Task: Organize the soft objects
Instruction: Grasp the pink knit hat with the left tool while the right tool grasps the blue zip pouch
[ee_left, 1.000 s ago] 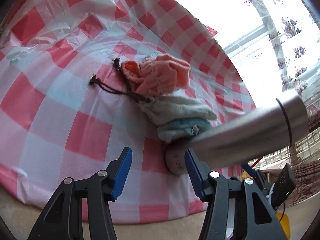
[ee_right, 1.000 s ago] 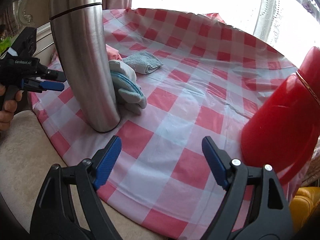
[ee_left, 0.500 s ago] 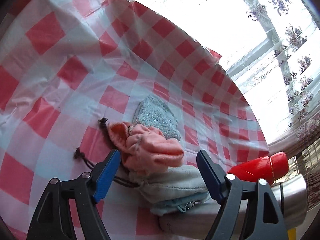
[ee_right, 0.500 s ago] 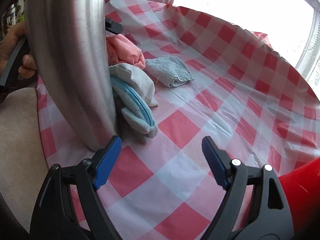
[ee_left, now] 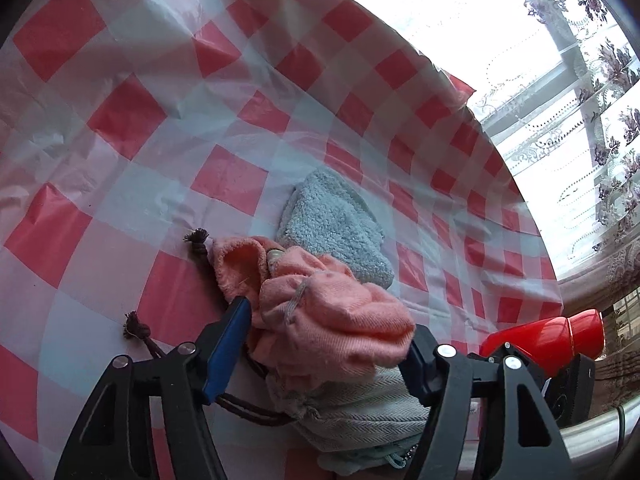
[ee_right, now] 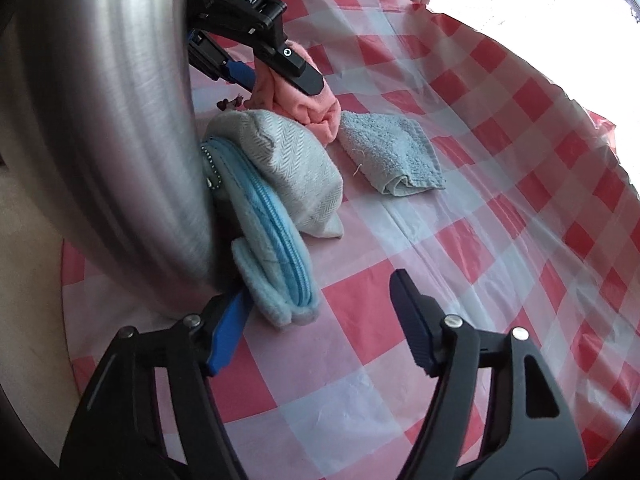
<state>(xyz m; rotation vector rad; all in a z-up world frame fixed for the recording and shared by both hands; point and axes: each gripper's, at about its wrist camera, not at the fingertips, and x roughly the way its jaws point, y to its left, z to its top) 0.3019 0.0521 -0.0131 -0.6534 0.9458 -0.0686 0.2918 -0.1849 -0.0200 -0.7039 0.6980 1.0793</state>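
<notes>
A pile of soft things lies on the checked tablecloth [ee_left: 224,176]. Its pink cloth pouch [ee_left: 332,332] sits between the fingers of my left gripper [ee_left: 328,320], whose jaws are closing with both pads against it. The same grip shows in the right wrist view: left gripper [ee_right: 280,80], pink pouch [ee_right: 316,108]. Under it lies a grey herringbone pouch [ee_right: 288,160]. A light blue zip pouch [ee_right: 272,240] leans on the steel flask [ee_right: 104,120]. My right gripper [ee_right: 320,292] is closing; the zip pouch's end is by its left finger, untouched.
A folded pale blue towel [ee_left: 336,224] lies just beyond the pile, also seen as the towel [ee_right: 392,156]. Brown cords [ee_left: 136,326] trail left of the pouches. A red flask [ee_left: 548,340] stands at the right. The table edge [ee_right: 76,280] is close at the lower left.
My left gripper moved forward over the pile and its jaws now flank the pink pouch. The right gripper came closer to the zip pouch, rolled, and narrowed; the red flask left its view.
</notes>
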